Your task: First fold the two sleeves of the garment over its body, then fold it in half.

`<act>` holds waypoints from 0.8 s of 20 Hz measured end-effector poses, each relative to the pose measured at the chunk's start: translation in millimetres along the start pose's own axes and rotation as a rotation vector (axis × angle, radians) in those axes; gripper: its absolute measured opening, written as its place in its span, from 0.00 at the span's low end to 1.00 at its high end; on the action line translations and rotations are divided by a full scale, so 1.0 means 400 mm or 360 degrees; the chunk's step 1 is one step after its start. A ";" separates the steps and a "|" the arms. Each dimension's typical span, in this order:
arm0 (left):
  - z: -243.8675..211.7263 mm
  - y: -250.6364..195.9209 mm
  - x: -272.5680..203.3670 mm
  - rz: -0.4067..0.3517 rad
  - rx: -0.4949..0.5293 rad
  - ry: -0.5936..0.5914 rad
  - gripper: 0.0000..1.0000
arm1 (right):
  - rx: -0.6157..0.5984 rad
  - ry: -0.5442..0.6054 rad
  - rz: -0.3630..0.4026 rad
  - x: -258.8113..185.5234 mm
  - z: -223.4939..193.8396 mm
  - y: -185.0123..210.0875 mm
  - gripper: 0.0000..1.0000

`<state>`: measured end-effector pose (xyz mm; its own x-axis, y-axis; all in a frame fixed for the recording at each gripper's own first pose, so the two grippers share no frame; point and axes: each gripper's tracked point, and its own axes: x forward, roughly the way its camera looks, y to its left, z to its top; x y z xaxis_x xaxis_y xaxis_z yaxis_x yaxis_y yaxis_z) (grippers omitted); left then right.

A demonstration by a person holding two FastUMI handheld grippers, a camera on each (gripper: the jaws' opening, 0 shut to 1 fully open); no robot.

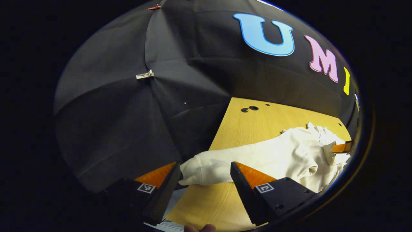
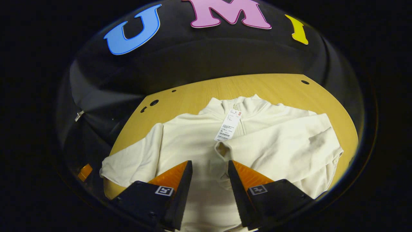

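The left hand-held gripper (image 1: 204,178) hangs with its fingers wide apart, gripping nothing, just above the cuff of the garment's (image 2: 199,141) outstretched sleeve (image 1: 225,164), which reaches the worktop's (image 1: 254,122) left edge. The right hand-held gripper (image 2: 209,178) is likewise spread and empty, poised over the garment's middle. The garment lies flat across the worktop, collar toward the far edge, its other sleeve (image 2: 276,145) already folded across the body, a tag (image 2: 228,125) at the neck.
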<state>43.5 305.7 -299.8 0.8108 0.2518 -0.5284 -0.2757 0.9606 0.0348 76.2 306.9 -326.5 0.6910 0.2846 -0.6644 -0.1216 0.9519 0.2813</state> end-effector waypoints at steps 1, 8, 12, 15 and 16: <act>-0.009 0.001 0.011 0.0000 -0.0018 0.0021 0.96 | -0.0002 0.0003 0.0005 -0.020 0.003 0.004 0.77; -0.117 0.032 0.105 0.0007 -0.0087 0.0245 0.96 | -0.0169 0.0022 -0.0040 -0.159 -0.007 -0.033 0.87; -0.154 0.016 0.137 -0.0047 -0.0029 0.0349 0.97 | -0.0209 0.0080 -0.0157 -0.192 -0.042 -0.120 0.88; -0.166 0.004 0.154 -0.0098 -0.0014 0.0390 0.96 | -0.0166 0.0099 -0.0238 -0.211 -0.051 -0.185 0.87; -0.163 0.008 0.151 -0.0117 -0.0040 0.0392 0.88 | -0.0163 0.0110 -0.0273 -0.213 -0.056 -0.209 0.87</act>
<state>58.0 316.6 -386.9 0.6796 0.1420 -0.7197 -0.2356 0.9714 -0.0309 11.6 205.5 -308.7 0.6579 0.1211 -0.7433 -0.0808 0.9926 0.0902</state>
